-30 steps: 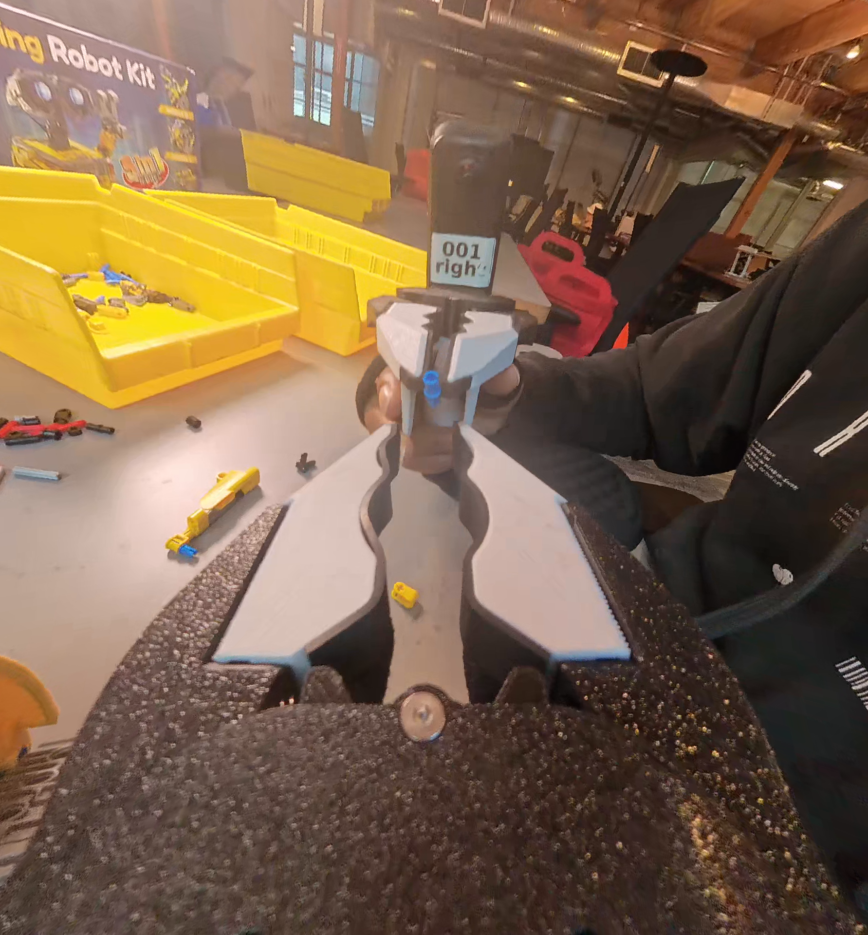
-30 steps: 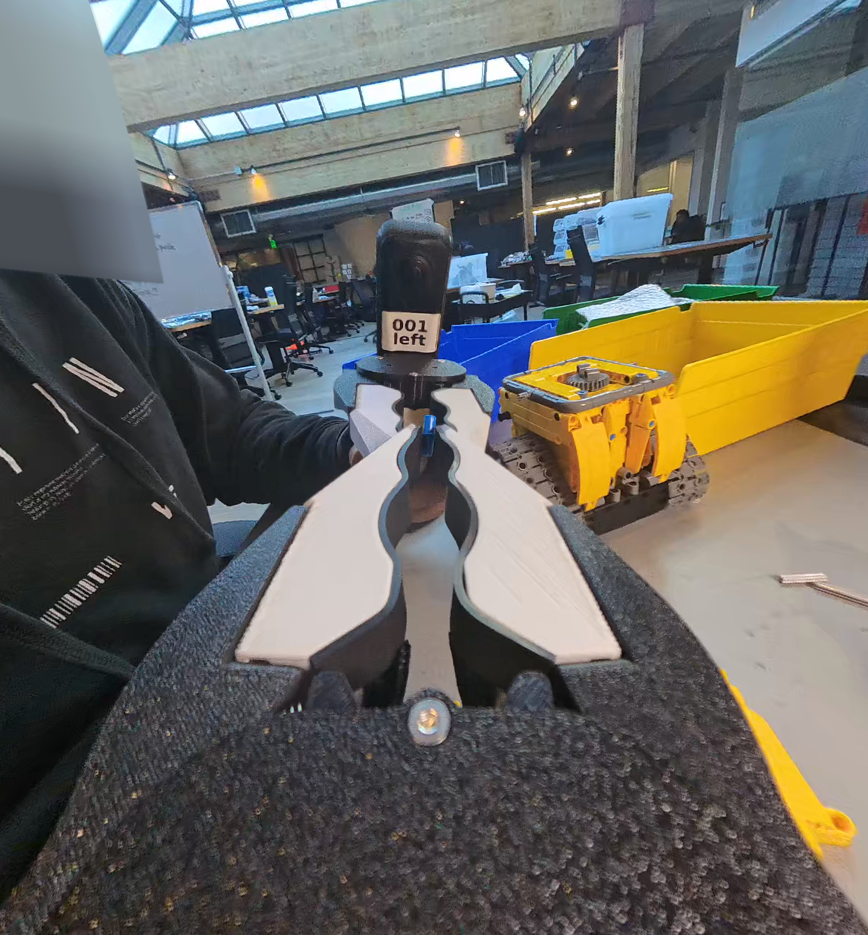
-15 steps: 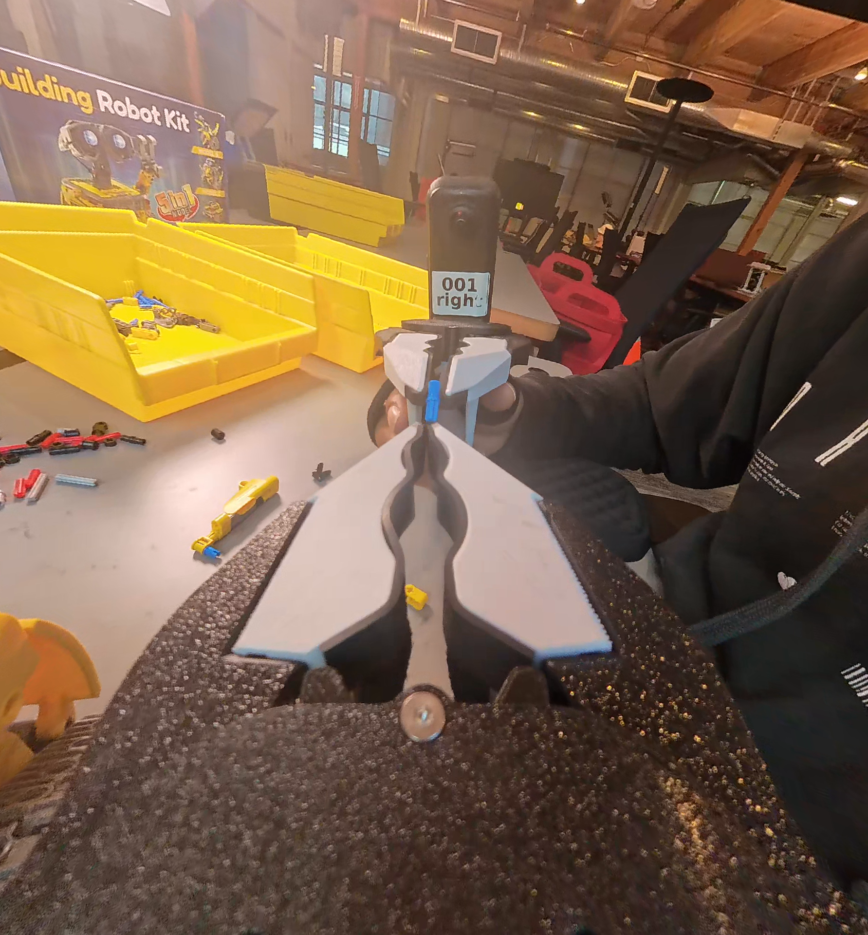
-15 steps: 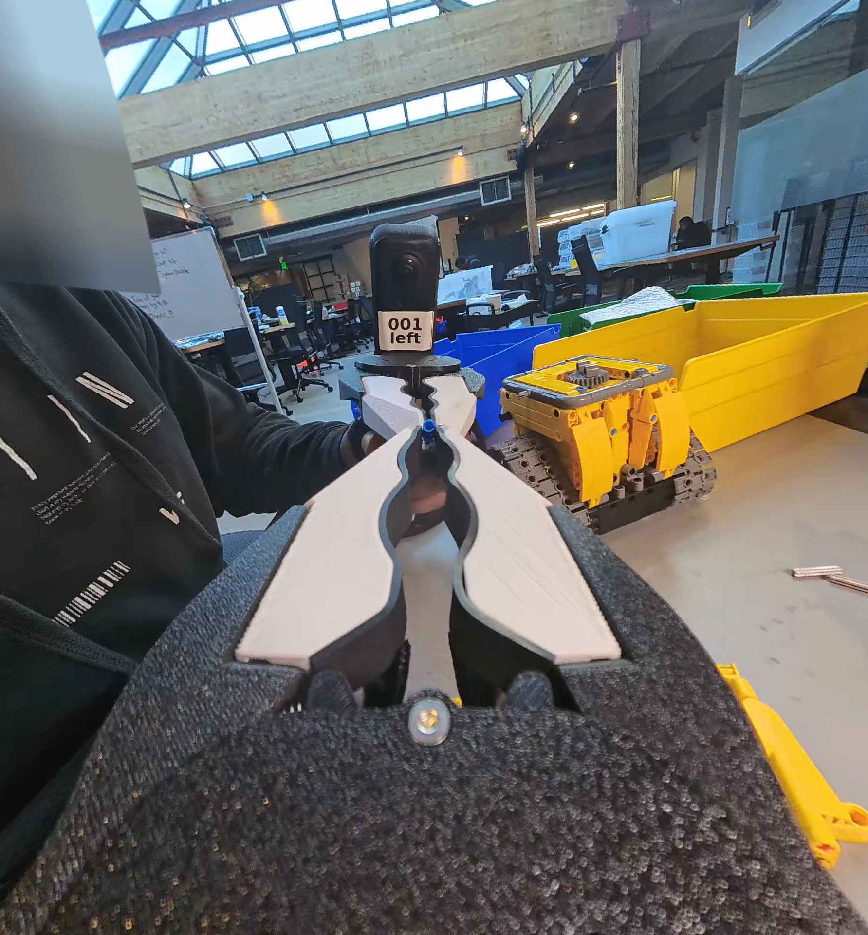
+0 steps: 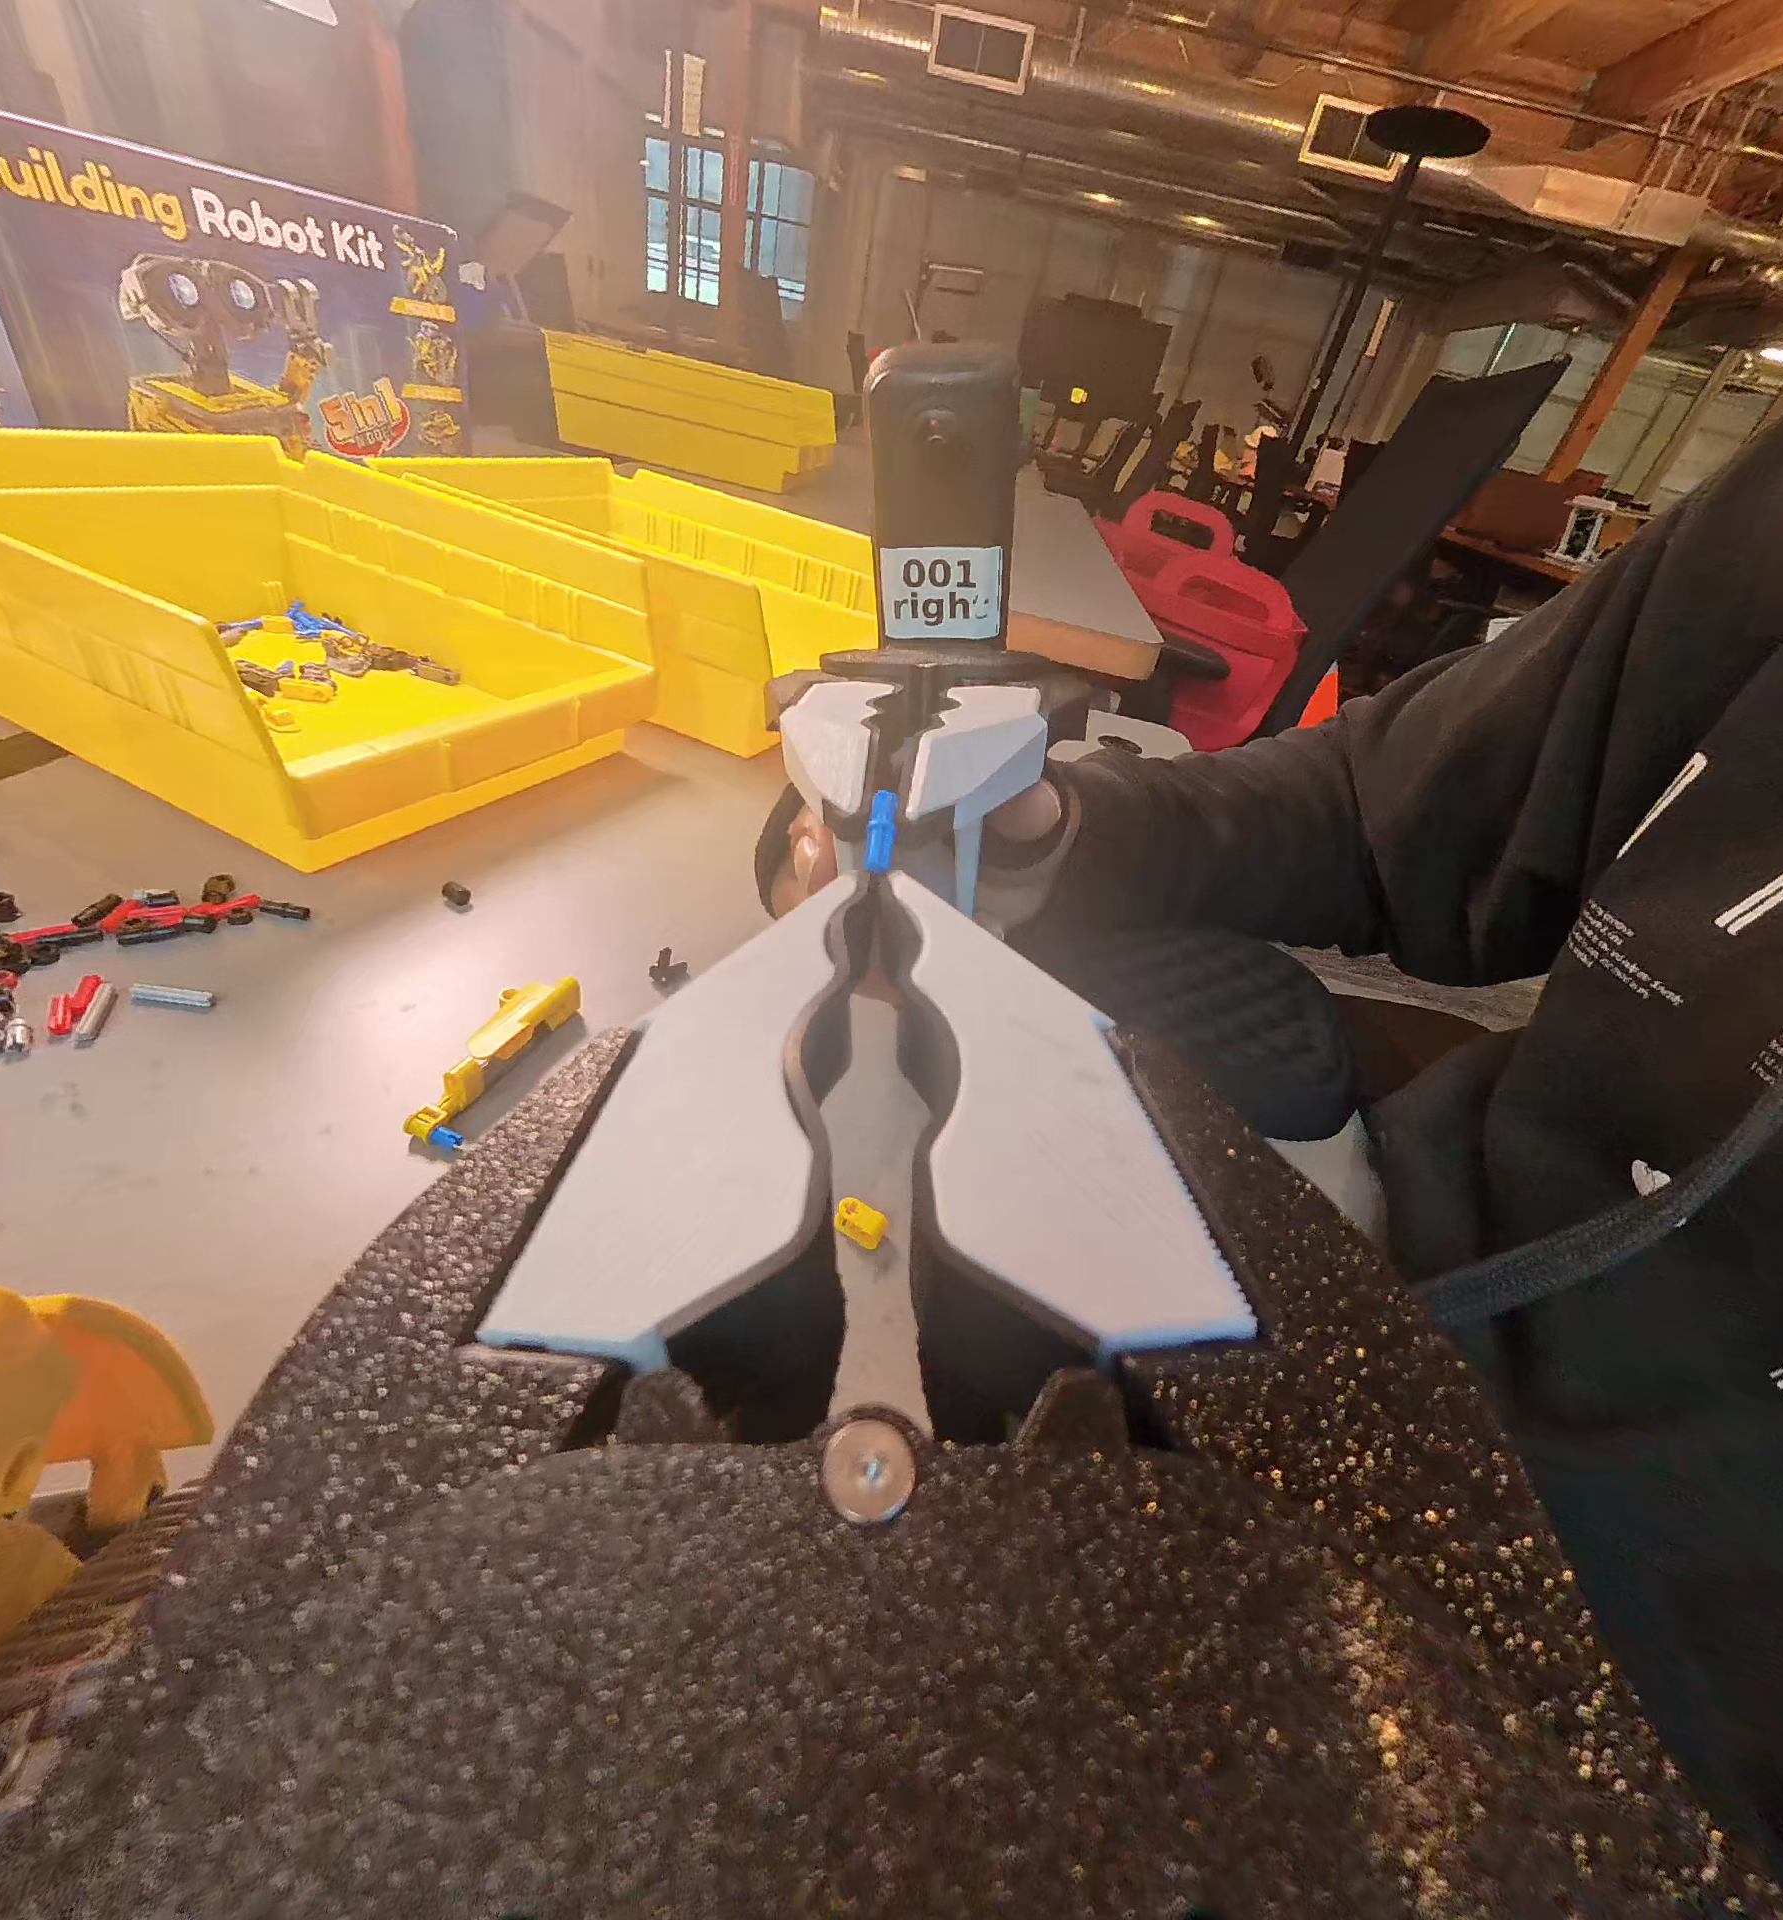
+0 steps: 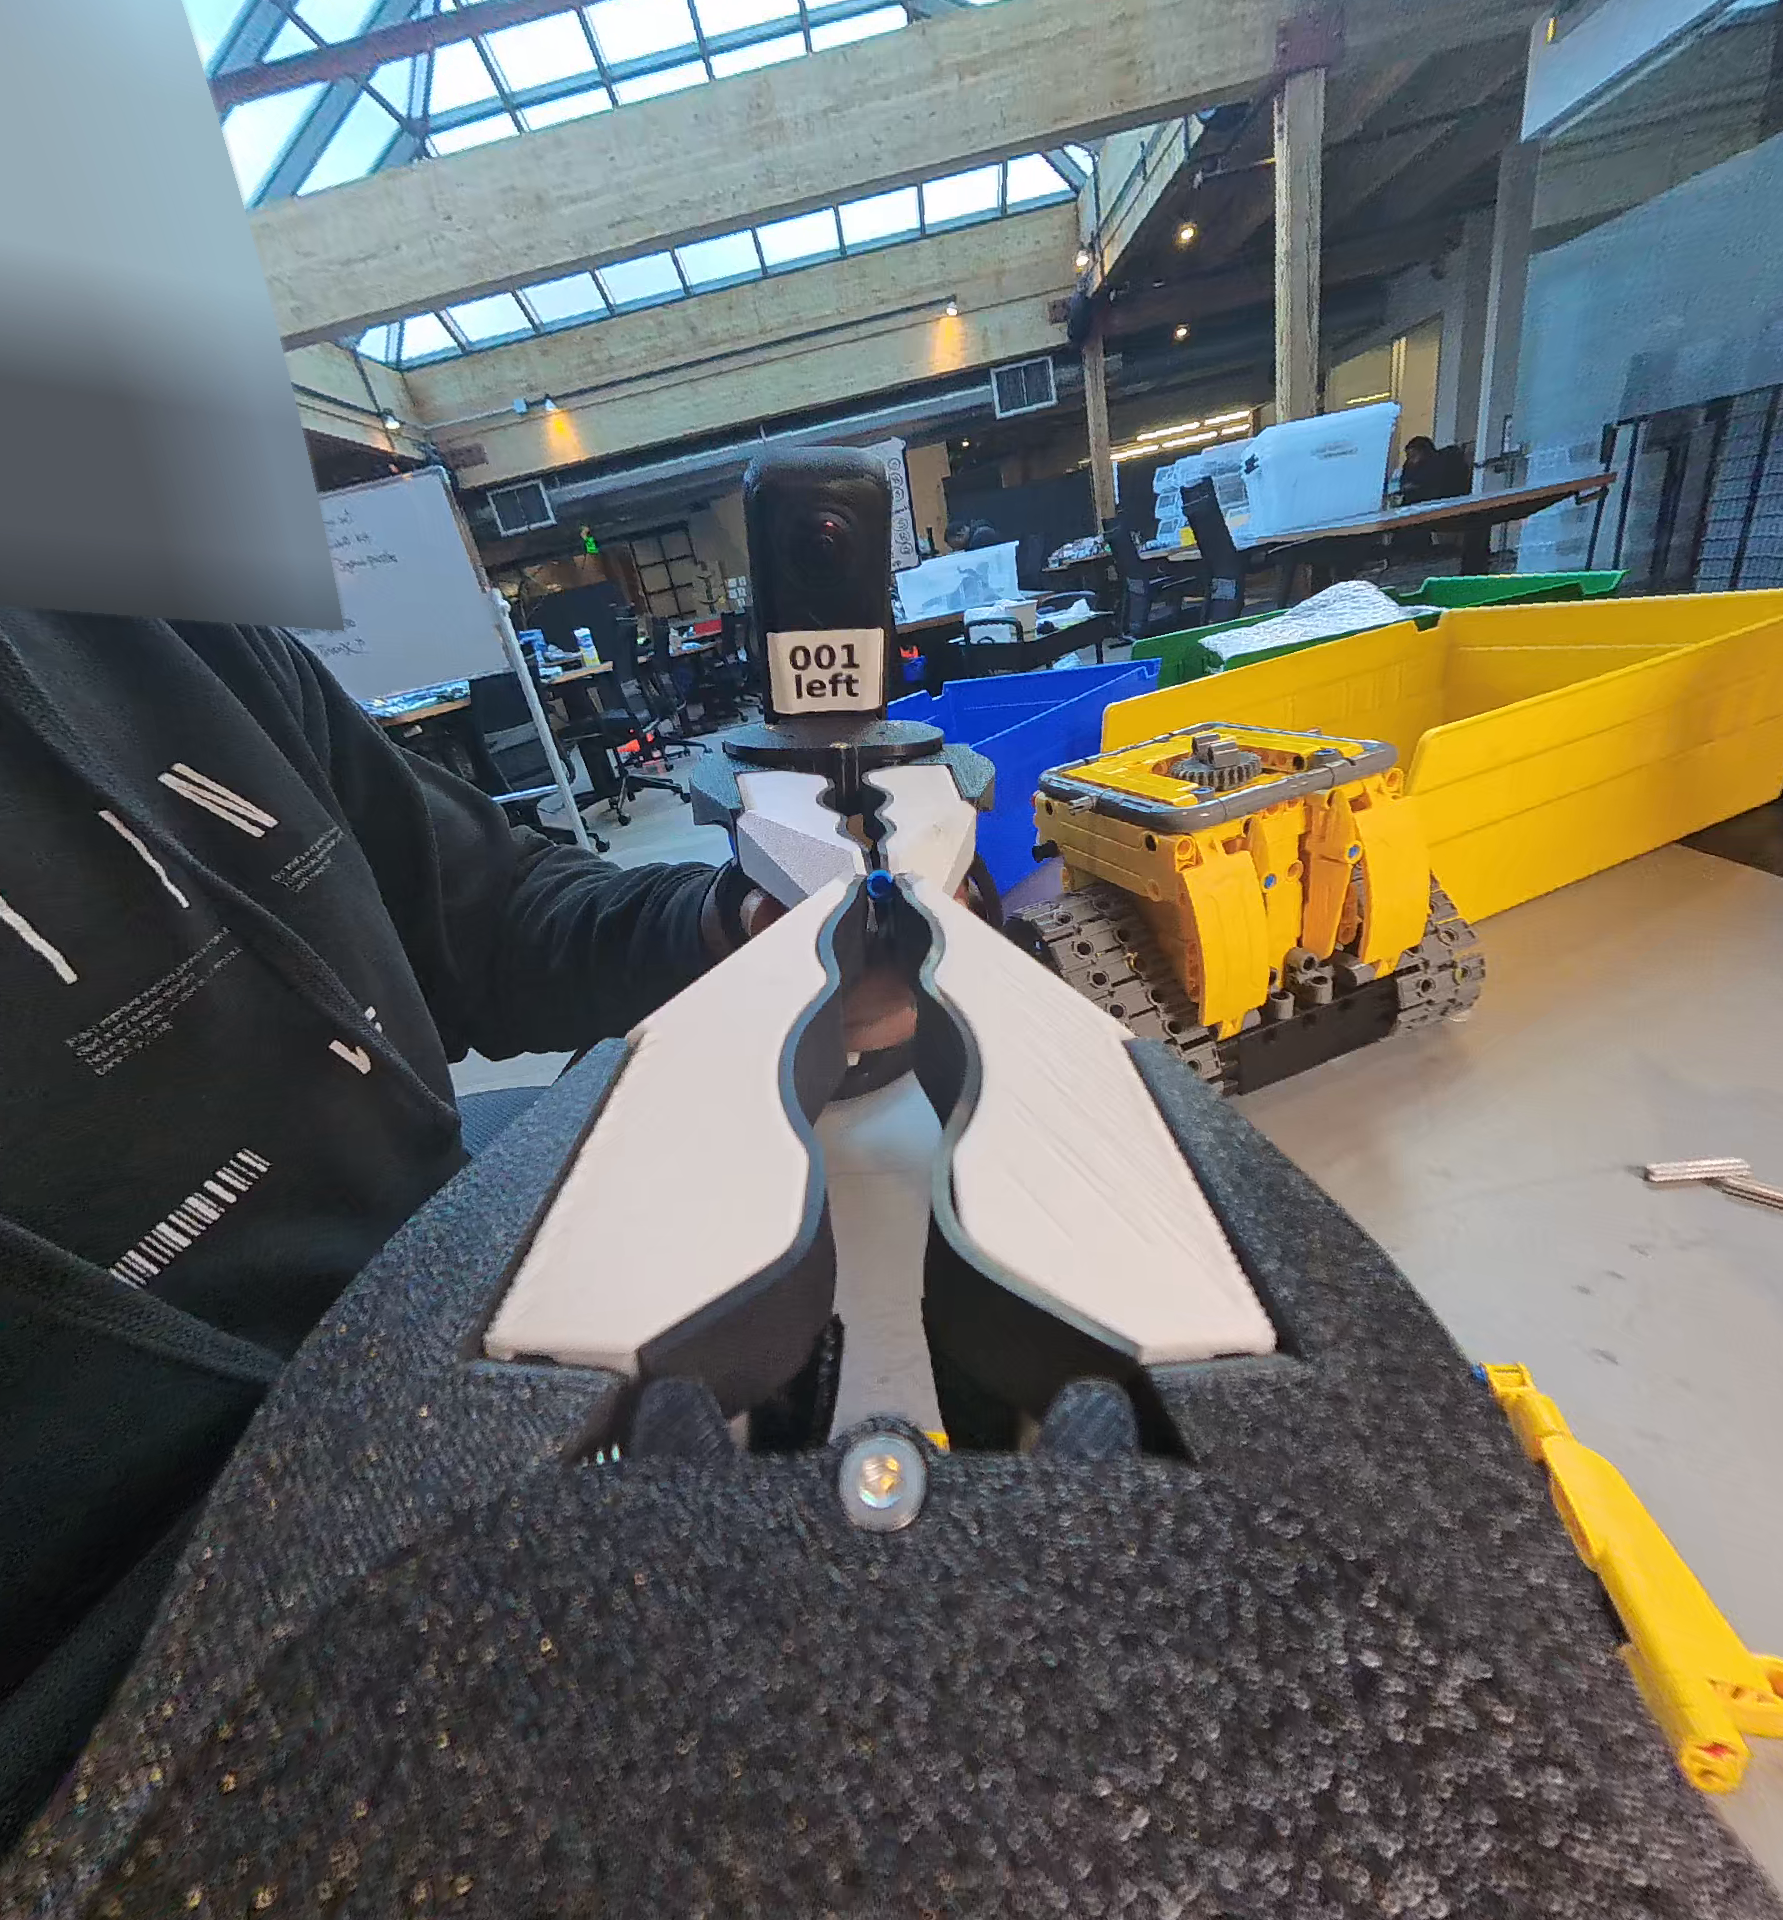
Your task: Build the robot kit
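The left gripper [image 5: 874,891] and the right gripper [image 6: 874,896] face each other tip to tip above the grey table [image 5: 243,1091]. A small blue pin [image 5: 878,818] sits between the two sets of tips. The right gripper's fingers are closed on it. The left gripper's tips are drawn together at the pin's near end; contact there cannot be confirmed. The pin stands roughly upright, clear of the table.

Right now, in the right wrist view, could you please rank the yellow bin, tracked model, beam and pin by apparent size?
1. yellow bin
2. tracked model
3. beam, near the camera, so flattered
4. pin
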Motion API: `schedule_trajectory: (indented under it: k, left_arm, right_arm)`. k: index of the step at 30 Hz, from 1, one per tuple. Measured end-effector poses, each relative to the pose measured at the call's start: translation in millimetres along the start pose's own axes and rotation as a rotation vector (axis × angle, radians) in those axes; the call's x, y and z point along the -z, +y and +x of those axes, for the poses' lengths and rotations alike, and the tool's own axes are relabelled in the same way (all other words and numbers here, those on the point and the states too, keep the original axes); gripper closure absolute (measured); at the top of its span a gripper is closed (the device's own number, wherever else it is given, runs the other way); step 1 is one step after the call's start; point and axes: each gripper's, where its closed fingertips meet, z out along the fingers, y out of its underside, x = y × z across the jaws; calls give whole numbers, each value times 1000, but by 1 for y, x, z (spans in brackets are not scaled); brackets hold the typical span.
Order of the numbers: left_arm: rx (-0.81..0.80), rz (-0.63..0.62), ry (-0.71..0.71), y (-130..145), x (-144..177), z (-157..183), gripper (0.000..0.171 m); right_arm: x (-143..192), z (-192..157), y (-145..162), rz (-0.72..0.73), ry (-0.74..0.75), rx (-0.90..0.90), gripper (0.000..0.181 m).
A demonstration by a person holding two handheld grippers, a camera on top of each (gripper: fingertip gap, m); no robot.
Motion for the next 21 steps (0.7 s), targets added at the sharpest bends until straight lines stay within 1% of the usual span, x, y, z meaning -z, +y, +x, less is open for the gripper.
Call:
schedule_trajectory:
  k: [4, 7, 9, 12, 21]
  left_arm:
    - [-13, -20, -17, 3, 2, -3, 171]
    - [-44, -30, -28, 5, 4, -2, 162]
    - [-67, -29, -31, 4, 4, -1, 162]
    - [-112, -37, -55, 4, 4, -2, 168]
    - [-237, -74, -98, 7, 6, -1, 169]
  right_arm:
    - [0, 0, 1, -5, -3, -5, 176]
    - [0, 1, 1, -8, 2, -1, 177]
    - [-1, 1, 3, -20, 8, 3, 177]
    - [-3, 0, 6, -41, 7, 17, 177]
    - [-5, 0, 11, -79, 19, 42, 176]
